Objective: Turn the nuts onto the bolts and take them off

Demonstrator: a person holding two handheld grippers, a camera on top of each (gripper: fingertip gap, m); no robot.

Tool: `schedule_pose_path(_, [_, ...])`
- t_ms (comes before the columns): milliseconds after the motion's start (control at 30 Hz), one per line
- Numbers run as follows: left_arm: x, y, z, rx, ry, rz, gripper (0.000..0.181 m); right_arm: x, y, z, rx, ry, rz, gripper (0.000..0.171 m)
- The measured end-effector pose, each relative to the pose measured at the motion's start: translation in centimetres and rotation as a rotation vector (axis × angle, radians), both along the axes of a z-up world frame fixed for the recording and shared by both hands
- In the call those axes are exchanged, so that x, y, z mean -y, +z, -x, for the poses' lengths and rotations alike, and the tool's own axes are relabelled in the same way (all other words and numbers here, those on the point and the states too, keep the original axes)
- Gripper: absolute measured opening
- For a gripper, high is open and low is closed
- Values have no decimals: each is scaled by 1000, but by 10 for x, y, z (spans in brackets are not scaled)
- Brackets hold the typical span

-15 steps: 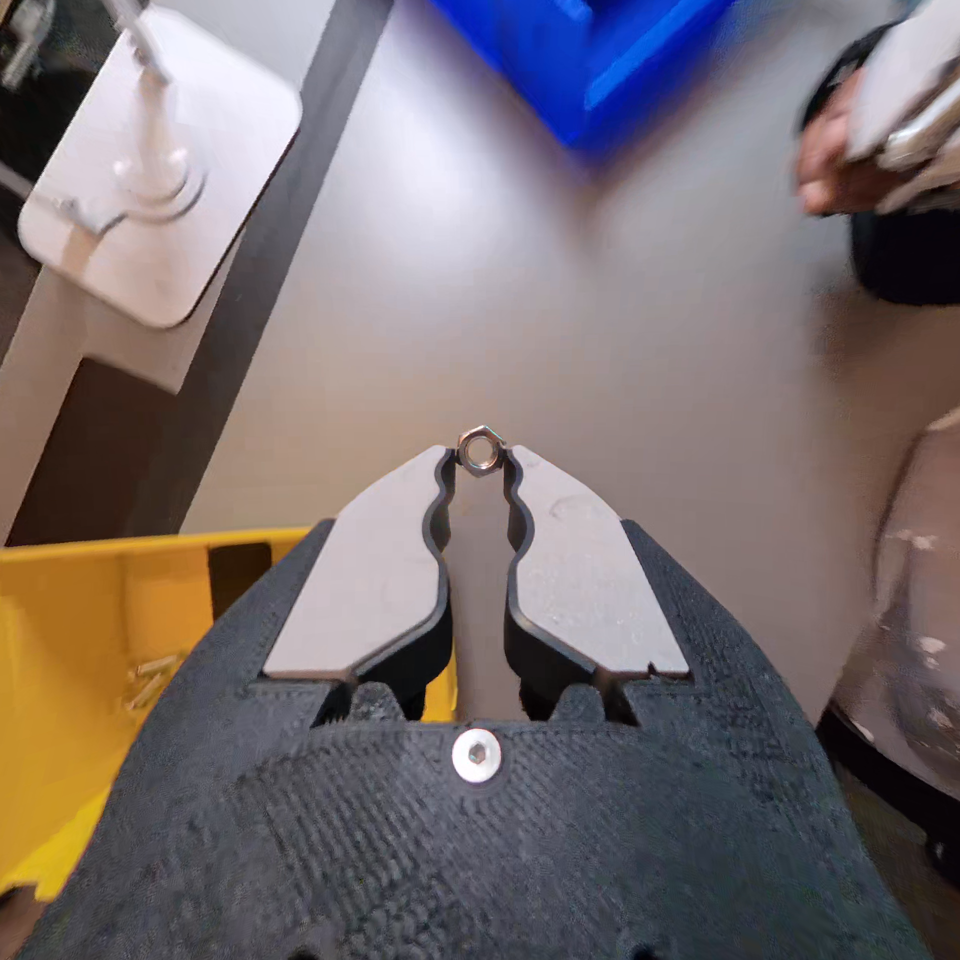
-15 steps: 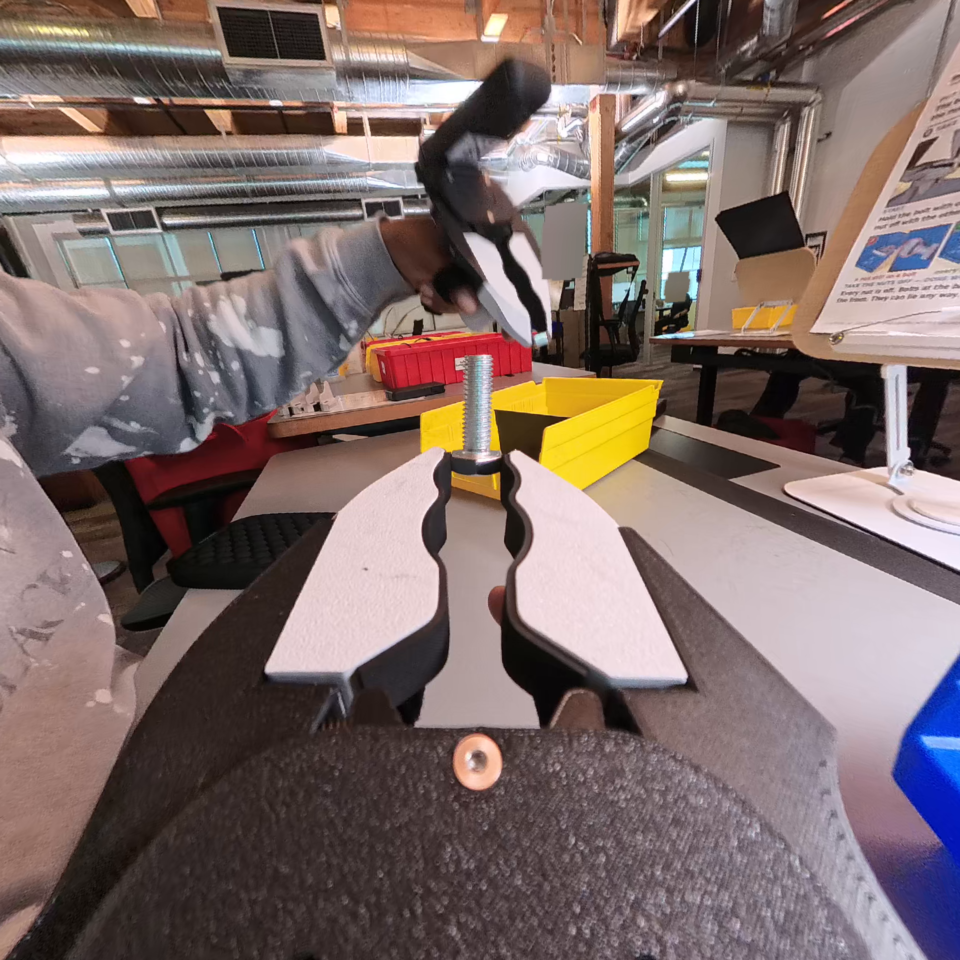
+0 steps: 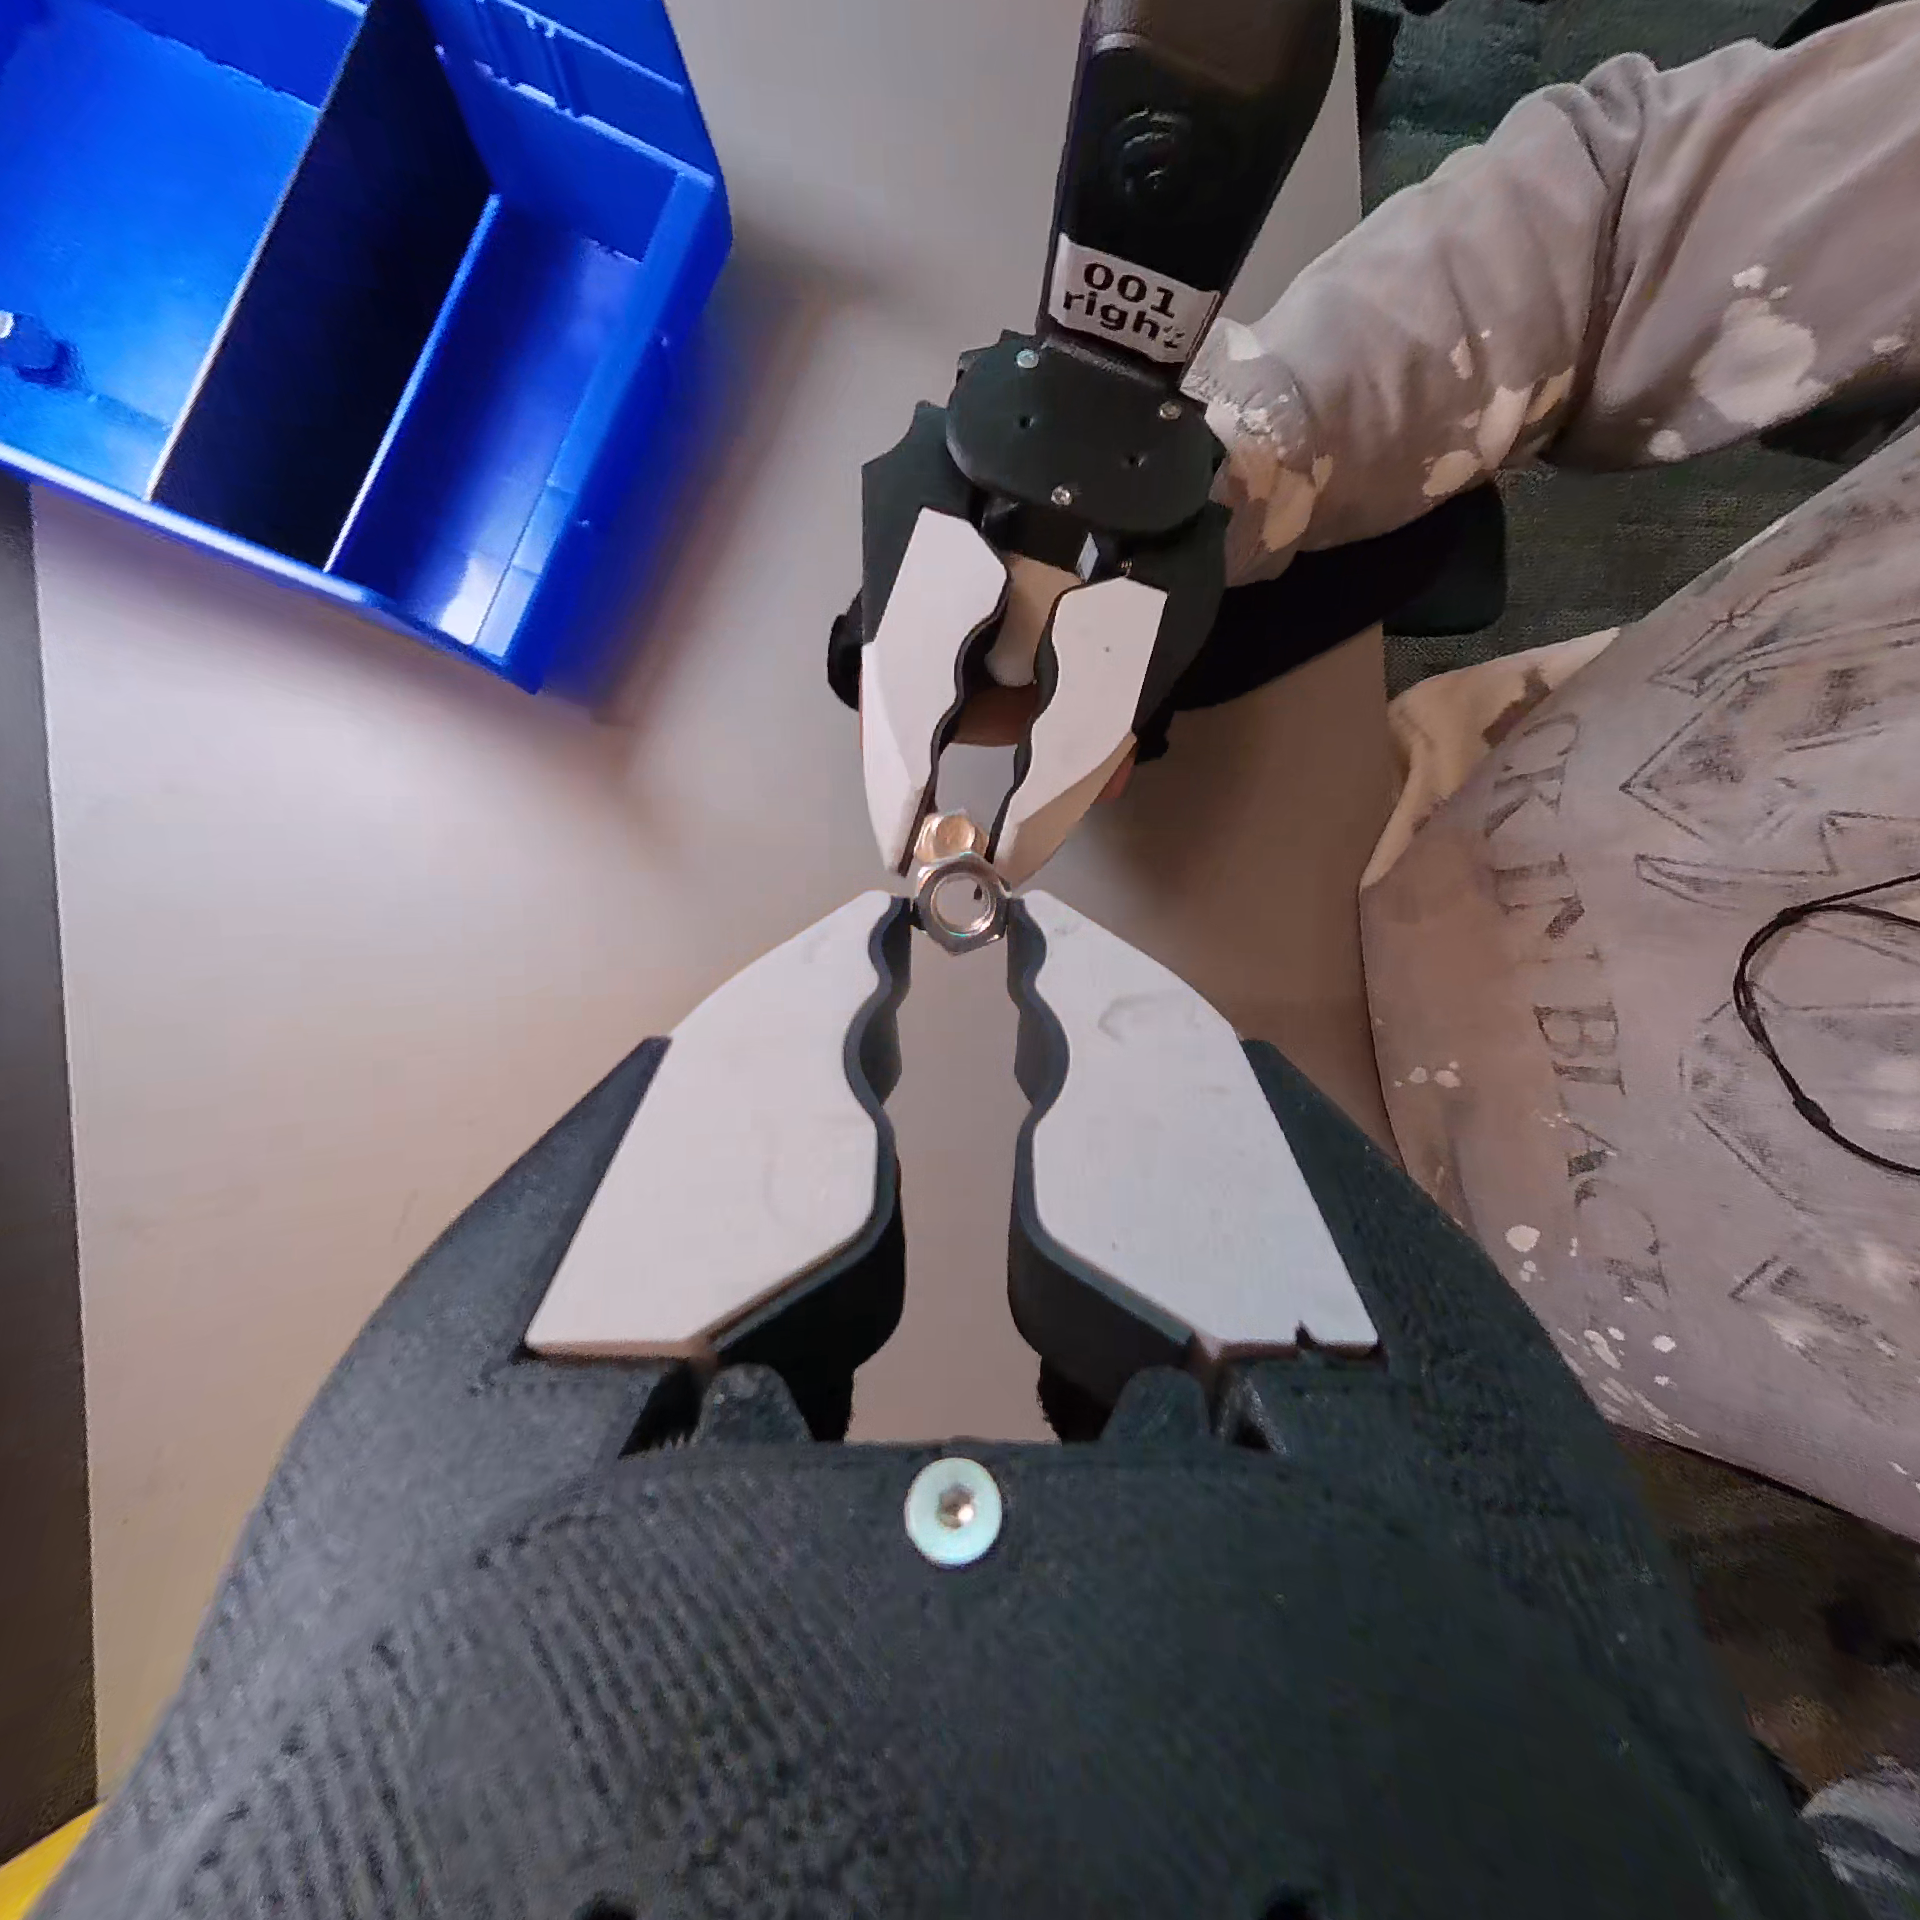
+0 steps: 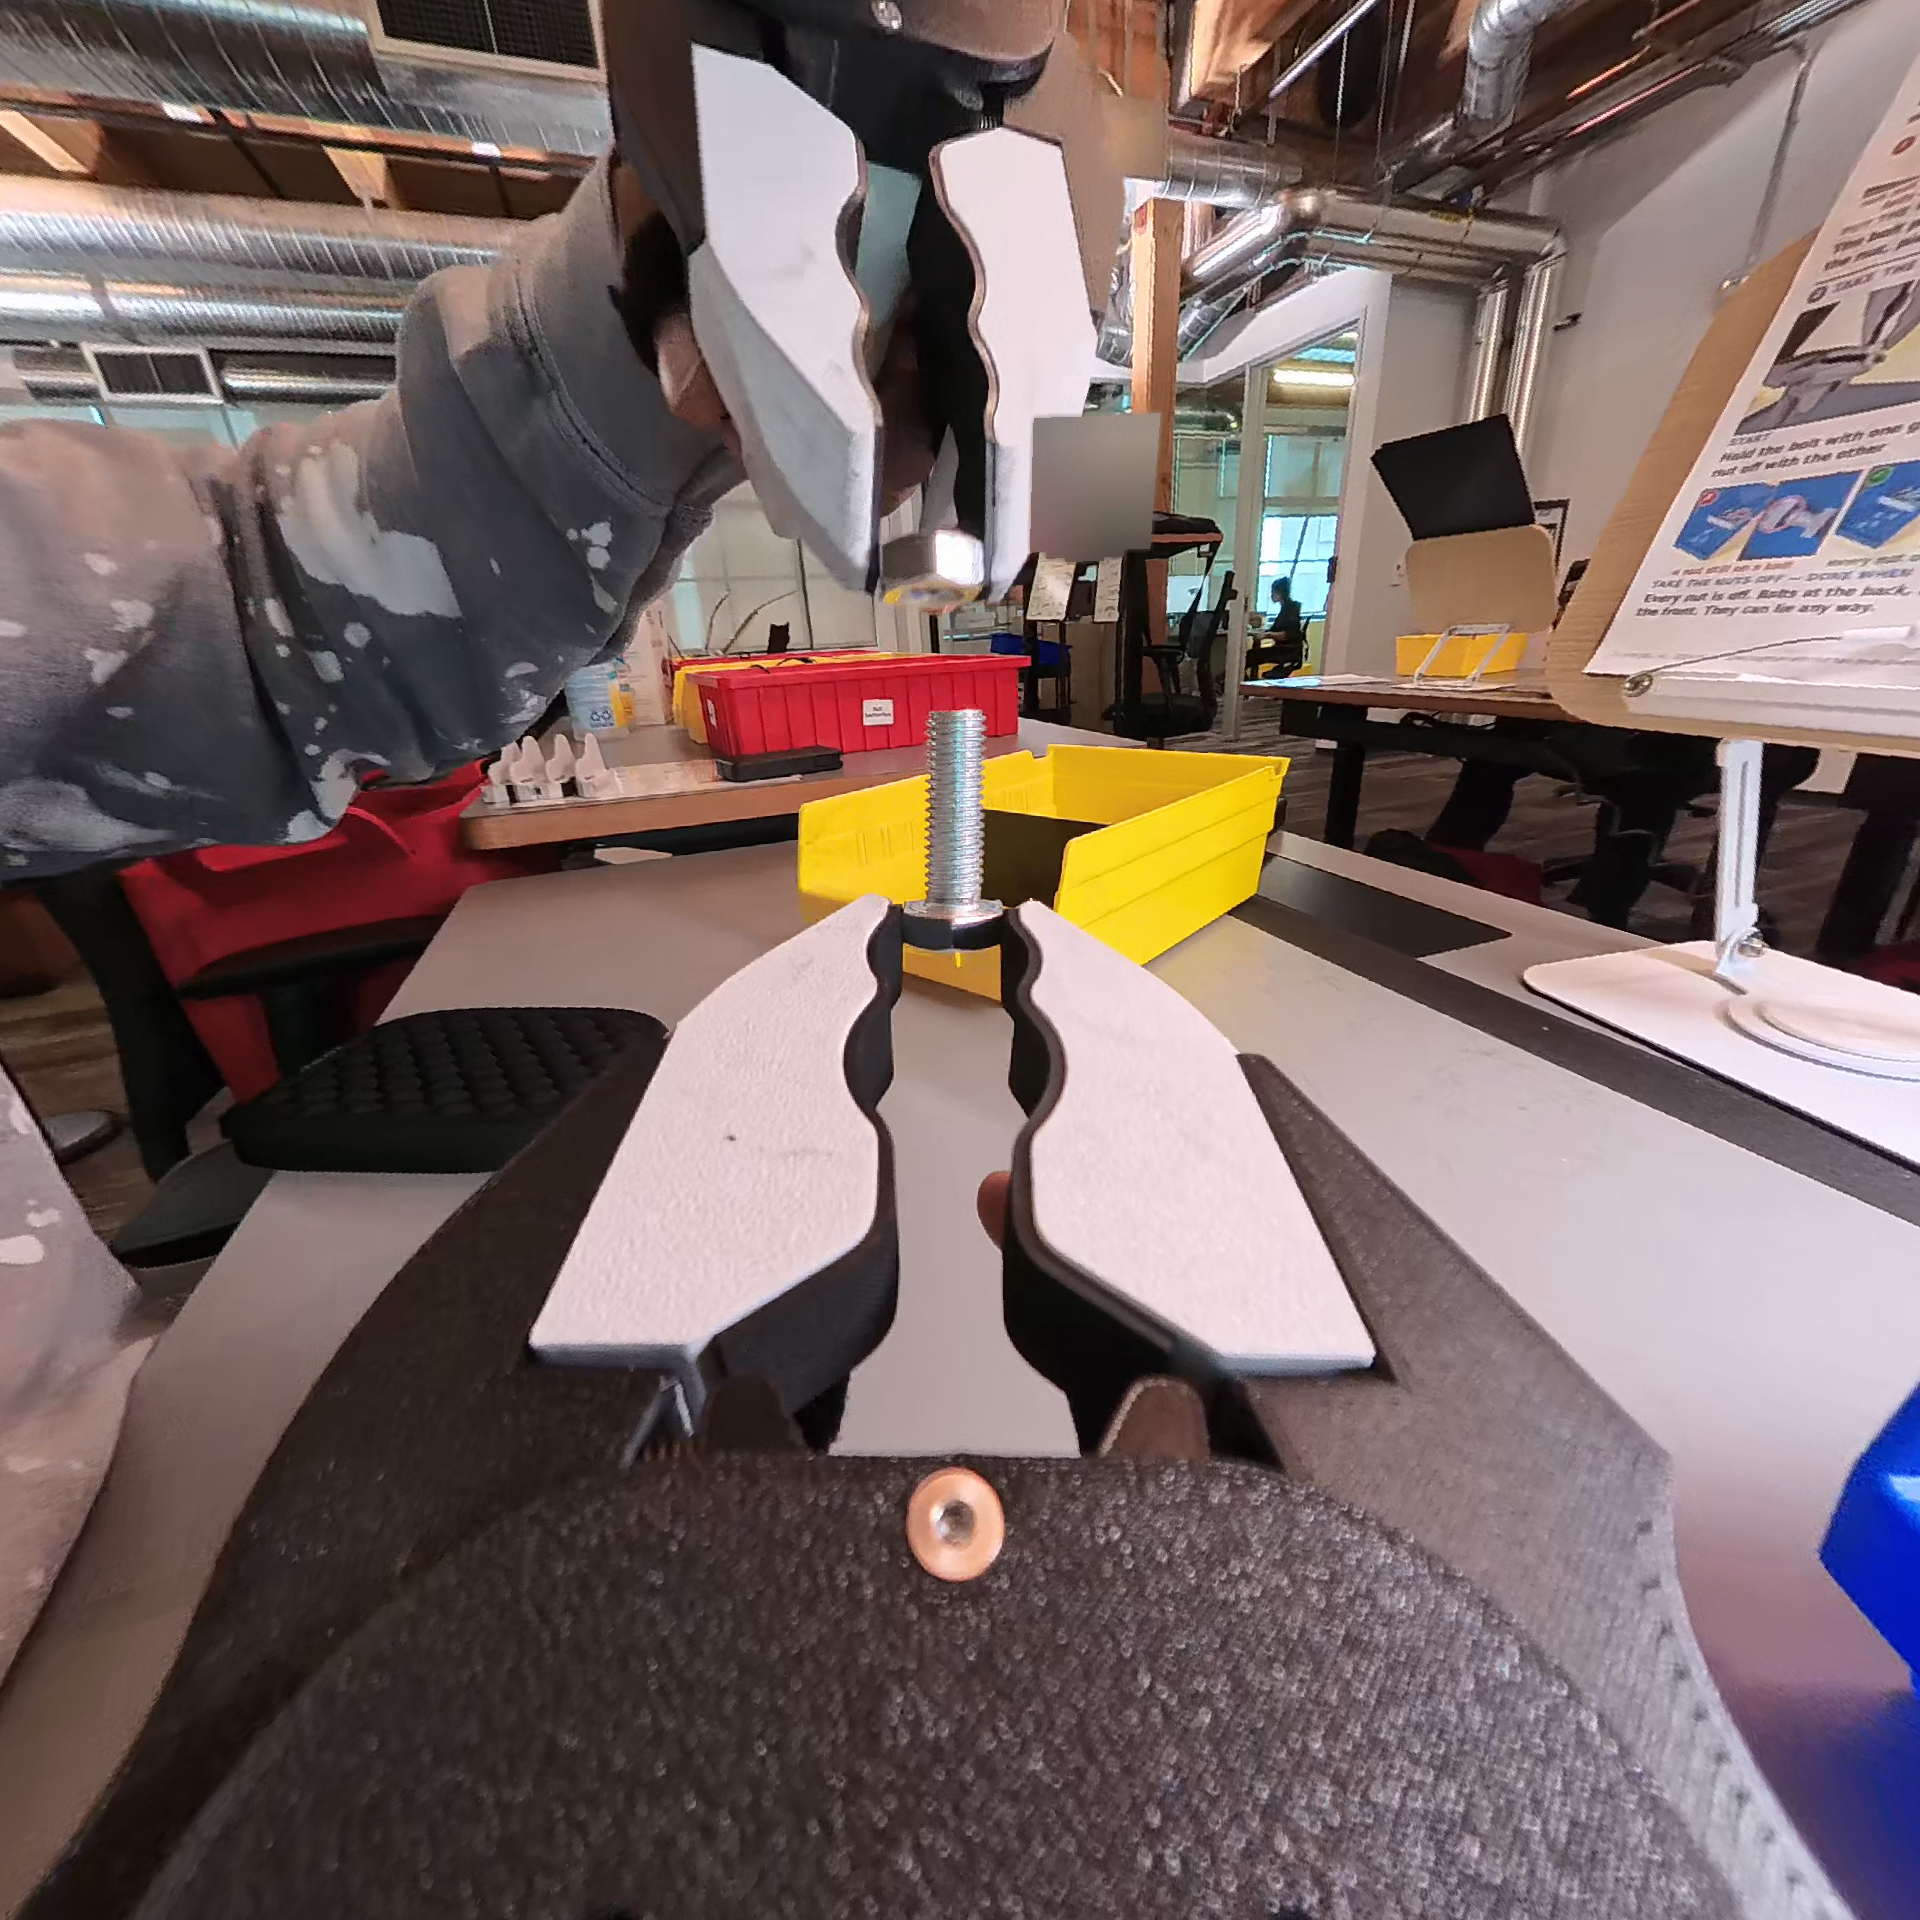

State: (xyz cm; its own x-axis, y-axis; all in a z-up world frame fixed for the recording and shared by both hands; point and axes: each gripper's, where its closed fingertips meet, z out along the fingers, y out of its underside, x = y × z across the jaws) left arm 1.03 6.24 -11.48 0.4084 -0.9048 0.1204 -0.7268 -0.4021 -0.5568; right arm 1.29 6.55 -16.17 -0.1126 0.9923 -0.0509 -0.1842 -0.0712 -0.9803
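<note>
The bolt (image 4: 957,805) is bright, shiny metal with a ridged thread, and the nut (image 3: 959,911) above it is smooth, polished metal that catches the light. The right gripper (image 4: 953,920) holding the bolt has matt, pale grey fingers (image 4: 748,1132) with a fine grainy face, edged in black rubbery lining and set in a rough, pebbled black plastic body; the left gripper (image 3: 959,914) has the same matt fingers in a ribbed, layered black plastic. Behind the bolt the yellow bin (image 4: 1164,831) is smooth glossy plastic, the table (image 4: 1455,1195) under it is matt grey, and the sleeve (image 4: 312,582) left of the bolt is soft, bleach-spotted cloth.
</note>
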Motion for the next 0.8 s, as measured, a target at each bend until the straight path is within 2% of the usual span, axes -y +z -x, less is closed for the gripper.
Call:
schedule_pose_path(433, [2, -12, -14, -36, -31, 36, 18, 4, 6, -2, -17, -37, -62, 18])
schedule_pose_path(800, [3, -21, -11, -88, -40, 18, 19, 4, -4, 4, 57, -69, -92, 18])
